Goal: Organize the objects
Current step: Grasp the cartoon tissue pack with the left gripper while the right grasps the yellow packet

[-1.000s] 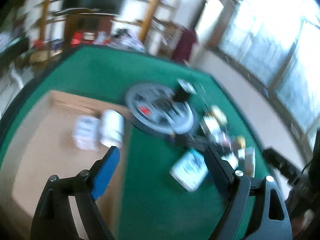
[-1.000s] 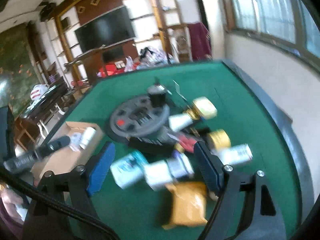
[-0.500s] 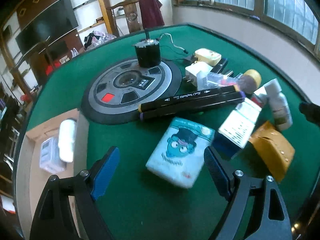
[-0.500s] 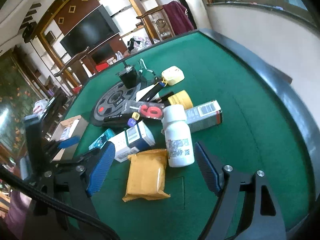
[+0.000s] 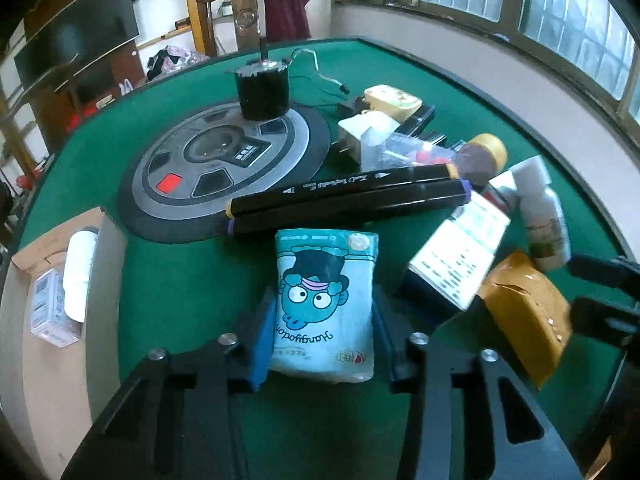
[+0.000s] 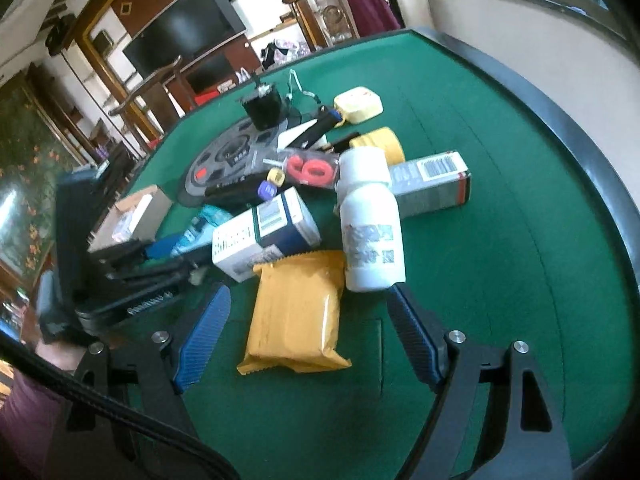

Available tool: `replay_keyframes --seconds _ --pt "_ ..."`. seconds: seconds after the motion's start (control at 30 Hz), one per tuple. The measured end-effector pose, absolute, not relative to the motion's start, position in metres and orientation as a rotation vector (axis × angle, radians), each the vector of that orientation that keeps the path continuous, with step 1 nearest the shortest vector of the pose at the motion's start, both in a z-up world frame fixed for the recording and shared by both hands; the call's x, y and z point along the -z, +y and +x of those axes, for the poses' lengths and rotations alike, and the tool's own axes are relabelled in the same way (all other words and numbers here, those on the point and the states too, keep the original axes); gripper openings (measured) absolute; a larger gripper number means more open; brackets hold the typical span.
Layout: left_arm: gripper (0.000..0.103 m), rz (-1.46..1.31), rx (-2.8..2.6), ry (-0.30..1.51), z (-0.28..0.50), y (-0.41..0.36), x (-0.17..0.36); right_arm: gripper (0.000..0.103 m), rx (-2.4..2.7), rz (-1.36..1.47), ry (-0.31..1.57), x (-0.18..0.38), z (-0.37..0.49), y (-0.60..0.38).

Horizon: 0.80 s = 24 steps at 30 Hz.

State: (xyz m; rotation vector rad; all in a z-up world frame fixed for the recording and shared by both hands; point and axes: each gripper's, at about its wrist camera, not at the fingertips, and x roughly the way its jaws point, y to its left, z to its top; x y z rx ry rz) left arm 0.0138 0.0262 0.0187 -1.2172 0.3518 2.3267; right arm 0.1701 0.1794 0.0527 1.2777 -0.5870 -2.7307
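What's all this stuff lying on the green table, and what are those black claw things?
tissue pack: 1, light blue, between left gripper's fingers
markers: 2, black, behind the tissue pack
round panel: 1, grey, table centre
motor: 1, black, on the panel
cardboard box: 1, tan, left table edge
bottle: 1, white, lying right of centre
packet: 1, yellow, before right gripper
carton: 1, white and blue, behind the packet
left gripper: black, blue pads, closed on the tissue pack
right gripper: black, open

A home living room; wall television (image 6: 182, 38), wooden shelving (image 5: 202, 12), green-felt mahjong table (image 5: 460, 92).
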Motion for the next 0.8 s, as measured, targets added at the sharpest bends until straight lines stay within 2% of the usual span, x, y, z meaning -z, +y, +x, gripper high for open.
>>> replay_keyframes --seconds 0.4,0.47,0.5,0.53,0.8 --pt "0.035 -1.185 -2.319 0.097 0.045 -0.017 -0.051 0.08 2.767 1.454 -0.35 -0.035 0.145 0.142" --pt "0.035 -1.188 -2.311 0.071 0.049 -0.021 -0.053 0.063 2.794 1.47 -0.29 -0.035 0.144 0.138" --pt "0.035 -1.188 -2.312 0.065 0.051 -0.024 -0.054 0.046 2.808 1.482 -0.243 -0.036 0.143 0.135" --pt "0.035 -1.187 -2.315 0.059 0.053 -0.027 -0.054 0.043 2.794 1.485 -0.228 -0.036 0.145 0.134" --pt "0.035 -1.15 -2.356 -0.055 0.072 -0.07 -0.067 0.042 2.726 1.444 -0.211 -0.05 0.169 0.124"
